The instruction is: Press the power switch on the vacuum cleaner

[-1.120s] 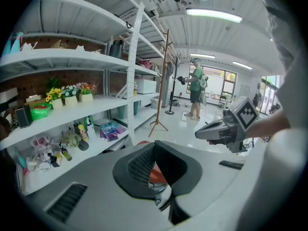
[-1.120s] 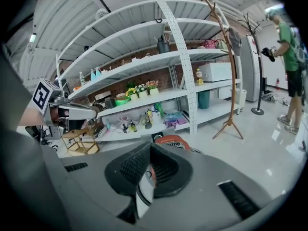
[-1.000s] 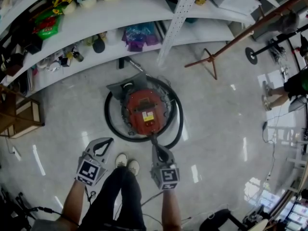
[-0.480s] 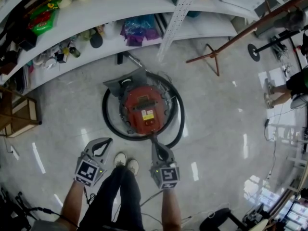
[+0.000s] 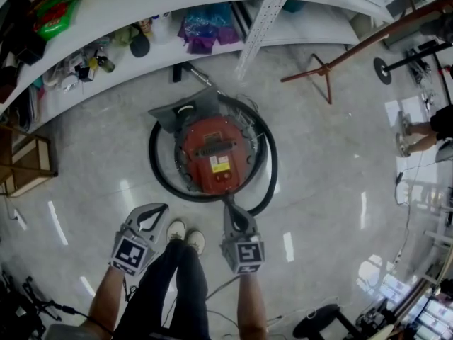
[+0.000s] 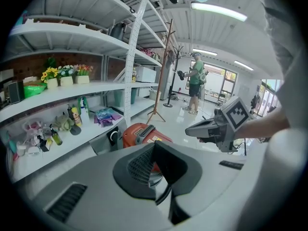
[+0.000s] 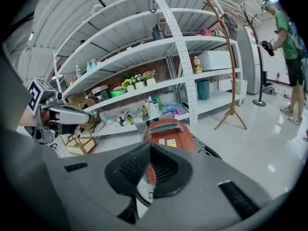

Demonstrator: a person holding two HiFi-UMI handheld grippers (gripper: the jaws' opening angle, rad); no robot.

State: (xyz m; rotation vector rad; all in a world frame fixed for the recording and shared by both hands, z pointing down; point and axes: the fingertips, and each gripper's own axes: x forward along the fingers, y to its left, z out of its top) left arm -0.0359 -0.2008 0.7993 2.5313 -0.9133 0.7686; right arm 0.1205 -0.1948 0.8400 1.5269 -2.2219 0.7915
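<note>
- Looking down in the head view, one red vacuum cleaner (image 5: 214, 154) sat on the floor at frame centre, ringed by one black hose (image 5: 266, 183). Two grippers hung below it: the left gripper (image 5: 157, 208) at lower left and the right gripper (image 5: 229, 205) just beside the hose. Neither touched the body.
- Left gripper view: its fingers (image 6: 139, 166) were drawn together on nothing, with the cleaner ahead at centre.
- Right gripper view: its fingers (image 7: 131, 166) were likewise closed and empty, aimed at the cleaner.
- I could not pick out the switch. Finding it first, then pushing squarely with closed tips, seemed wisest.
</note>
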